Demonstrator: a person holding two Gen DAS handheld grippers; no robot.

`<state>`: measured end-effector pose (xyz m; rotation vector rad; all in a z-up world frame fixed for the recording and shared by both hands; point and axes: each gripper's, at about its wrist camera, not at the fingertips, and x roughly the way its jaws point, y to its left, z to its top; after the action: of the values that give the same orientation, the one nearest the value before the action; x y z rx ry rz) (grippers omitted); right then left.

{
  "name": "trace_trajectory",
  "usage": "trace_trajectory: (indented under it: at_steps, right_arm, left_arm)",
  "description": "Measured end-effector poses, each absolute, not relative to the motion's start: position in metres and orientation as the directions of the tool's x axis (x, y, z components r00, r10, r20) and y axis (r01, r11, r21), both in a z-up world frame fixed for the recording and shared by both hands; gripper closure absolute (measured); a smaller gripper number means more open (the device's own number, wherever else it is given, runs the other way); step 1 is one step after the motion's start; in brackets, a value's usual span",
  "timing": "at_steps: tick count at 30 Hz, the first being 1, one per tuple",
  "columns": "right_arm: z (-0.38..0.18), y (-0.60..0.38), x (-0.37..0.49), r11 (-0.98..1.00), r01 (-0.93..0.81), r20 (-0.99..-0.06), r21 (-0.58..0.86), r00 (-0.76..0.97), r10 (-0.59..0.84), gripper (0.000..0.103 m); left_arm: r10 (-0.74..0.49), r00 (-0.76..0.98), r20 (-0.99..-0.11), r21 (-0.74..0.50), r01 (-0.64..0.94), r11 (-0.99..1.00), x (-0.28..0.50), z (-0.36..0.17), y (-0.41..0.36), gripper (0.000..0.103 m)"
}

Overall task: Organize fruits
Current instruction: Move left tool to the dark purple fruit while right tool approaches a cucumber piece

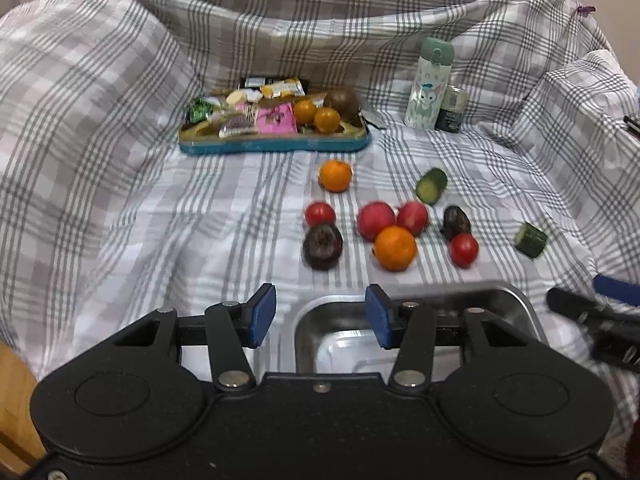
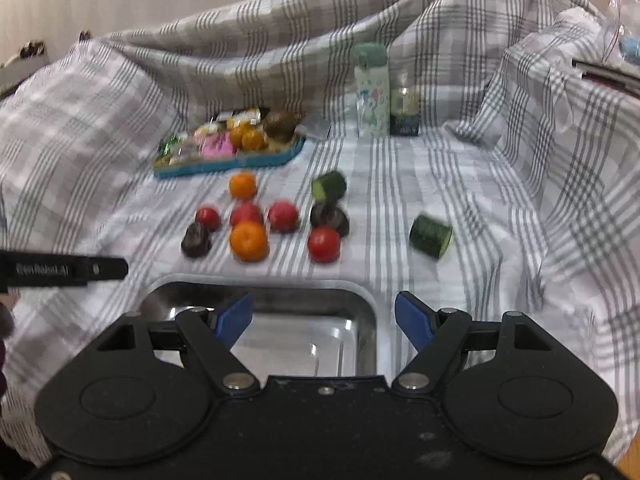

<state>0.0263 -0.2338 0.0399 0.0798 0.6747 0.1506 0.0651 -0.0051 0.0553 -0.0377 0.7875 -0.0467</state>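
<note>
Both grippers hang released and empty above a steel tray (image 1: 516,300) at the near edge of the checked cloth (image 1: 120,184): the left gripper (image 1: 320,316) over its left end, the right gripper (image 2: 324,320) over its right end. Beyond the tray lie loose oranges (image 1: 395,248), tomatoes (image 1: 464,250), dark fruits (image 1: 322,246) and cucumber pieces (image 1: 530,239). Farther back sits a blue tray (image 1: 276,145) of snacks, with a bottle (image 1: 428,84) to its right.
</note>
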Motion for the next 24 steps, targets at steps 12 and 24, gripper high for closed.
trace_trajectory:
  at_steps: [12,24]
  right_arm:
    - [0.046,-0.276,0.103,0.995,0.010,-0.584,0.098,0.810,0.049,0.023]
    - [0.013,-0.298,0.140,0.991,0.090,-0.616,0.097,0.788,-0.011,0.023]
  left_arm:
    - [-0.037,0.680,-0.732,-0.040,0.011,0.999,0.123,0.041,0.001,0.047]
    - [-0.097,0.667,-0.739,-0.044,0.096,0.994,0.152,0.008,-0.003,0.047]
